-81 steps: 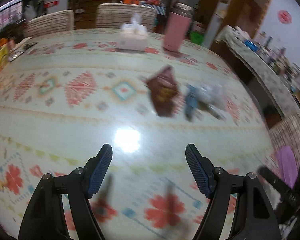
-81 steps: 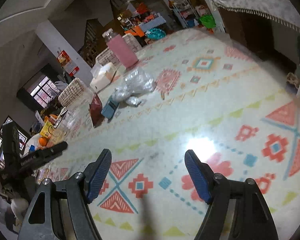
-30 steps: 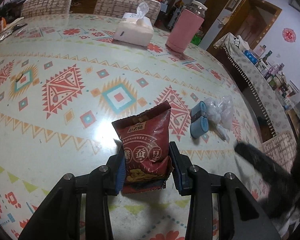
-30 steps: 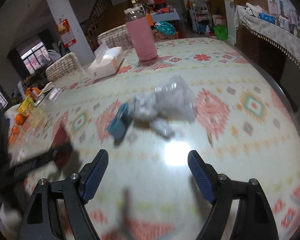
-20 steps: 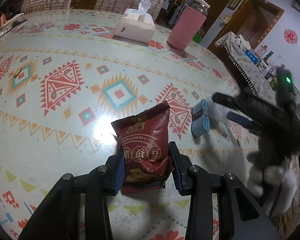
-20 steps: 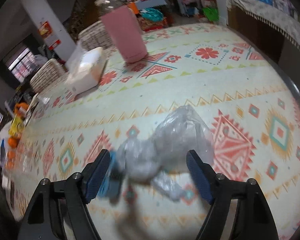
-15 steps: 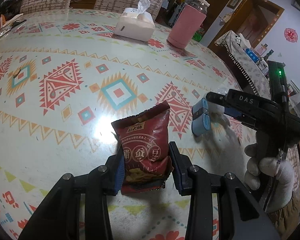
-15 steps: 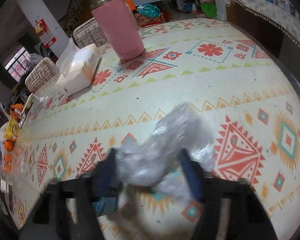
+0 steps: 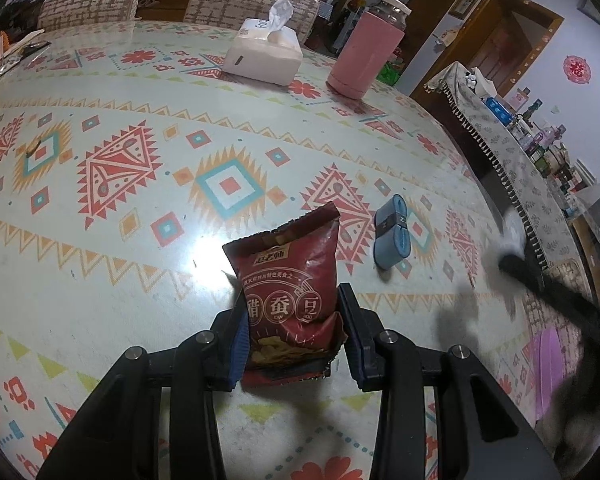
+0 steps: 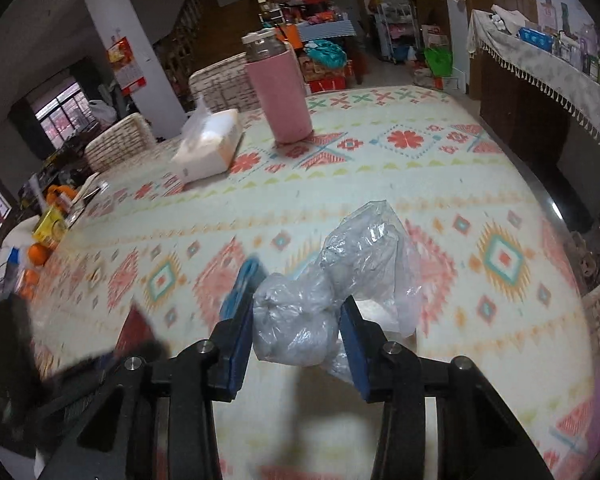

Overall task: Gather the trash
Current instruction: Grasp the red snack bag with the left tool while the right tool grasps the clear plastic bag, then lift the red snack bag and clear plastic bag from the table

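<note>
We have the left gripper (image 9: pixel 292 334) clamped on the red snack bag (image 9: pixel 290 300), just near-left of the blue roll (image 9: pixel 392 232) on the table (image 9: pixel 100 240). Right gripper (image 10: pixel 298 338) jaws just closed onto the crumpled plastic bag (image 10: pixel 300 320), right beside that roll.

The carrying surface is a table (image 9: pixel 100 216) covered with a glossy cream cloth printed with red, orange and teal geometric motifs. Landmark: the tall pink cylindrical bottle with a clear lid (image 9: pixel 366 50), standing upright near the far edge. Just left of the bottle lies a white rectangular tissue box (image 9: pixel 264 56) with a tissue protruding. Well nearer than the bottle lies a small blue rolled band (image 9: pixel 392 236), flat on the cloth. Far left of the bottle, at the table's edge, lie oranges (image 10: pixel 36 254), a yellow packet (image 10: pixel 50 222) and some flat wrappers (image 9: pixel 14 56); finer detail cannot be told.
</note>
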Demonstrator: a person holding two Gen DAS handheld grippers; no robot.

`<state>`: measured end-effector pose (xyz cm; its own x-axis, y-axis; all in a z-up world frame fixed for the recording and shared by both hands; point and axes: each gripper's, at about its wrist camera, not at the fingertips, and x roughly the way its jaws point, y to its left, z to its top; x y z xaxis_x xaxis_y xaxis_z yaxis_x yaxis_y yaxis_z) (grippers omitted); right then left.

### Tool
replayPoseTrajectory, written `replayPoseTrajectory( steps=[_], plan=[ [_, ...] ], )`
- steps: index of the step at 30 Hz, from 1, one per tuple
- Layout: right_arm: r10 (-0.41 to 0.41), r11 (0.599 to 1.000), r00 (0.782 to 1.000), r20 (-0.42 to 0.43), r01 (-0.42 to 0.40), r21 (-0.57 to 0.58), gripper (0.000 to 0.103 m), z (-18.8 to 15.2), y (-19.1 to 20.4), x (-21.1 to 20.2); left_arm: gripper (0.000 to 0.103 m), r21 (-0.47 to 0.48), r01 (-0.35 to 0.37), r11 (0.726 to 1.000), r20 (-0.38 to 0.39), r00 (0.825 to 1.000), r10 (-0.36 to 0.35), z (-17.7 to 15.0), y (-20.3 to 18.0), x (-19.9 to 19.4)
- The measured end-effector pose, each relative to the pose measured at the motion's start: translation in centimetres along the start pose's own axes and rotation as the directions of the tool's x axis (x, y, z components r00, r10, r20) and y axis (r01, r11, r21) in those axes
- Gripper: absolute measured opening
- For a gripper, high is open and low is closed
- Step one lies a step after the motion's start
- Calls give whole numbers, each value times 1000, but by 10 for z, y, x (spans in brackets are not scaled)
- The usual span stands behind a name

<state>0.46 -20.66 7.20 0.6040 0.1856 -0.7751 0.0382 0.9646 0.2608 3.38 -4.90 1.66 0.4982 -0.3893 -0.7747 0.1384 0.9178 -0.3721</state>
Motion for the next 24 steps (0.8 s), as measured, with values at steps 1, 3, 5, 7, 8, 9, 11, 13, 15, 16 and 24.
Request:
replayPoseTrajectory(
  steps=[1,3,5,7,8,9,11,13,15,16,24],
  plan=[
    [6,1000,1000,-1,-6,2,46,-9,0,-5,38,3,0,1000,1,1000,0,-1,-1,0],
    [25,999,1000,-8,-25,20,46,-29,-3,-16,38,12,-3,1000,4,1000,3,-2,-4,-1],
    [58,997,998,-16,-57,59,46,-48,-8,-22,38,16,-8,1000,4,1000,7,-2,-5,0],
    [86,992,996,-12,-85,98,46,-61,-13,-26,38,18,-10,1000,2,1000,10,-2,-5,1],
    [103,987,995,-6,-101,124,46,-68,-17,-28,38,19,-12,1000,1,1000,12,-3,-5,1],
    [113,984,994,0,-112,140,46,-72,-18,-29,38,19,-14,1000,0,1000,14,-3,-6,1],
    [137,976,990,20,-139,171,46,-77,-23,-30,38,21,-17,1000,2,1000,17,-3,-6,1],
    [161,967,986,36,-165,192,46,-80,-26,-31,38,22,-18,1000,1,1000,18,-3,-6,2],
    [178,960,983,45,-184,212,46,-84,-28,-31,38,23,-23,999,-2,1000,23,-4,-6,3],
    [180,959,983,46,-186,215,46,-85,-28,-31,38,23,-25,999,-4,1000,25,-3,-6,4],
    [96,982,994,46,-103,159,48,-99,-25,-24,38,34,-38,999,-3,999,38,-4,-7,8]
  ],
)
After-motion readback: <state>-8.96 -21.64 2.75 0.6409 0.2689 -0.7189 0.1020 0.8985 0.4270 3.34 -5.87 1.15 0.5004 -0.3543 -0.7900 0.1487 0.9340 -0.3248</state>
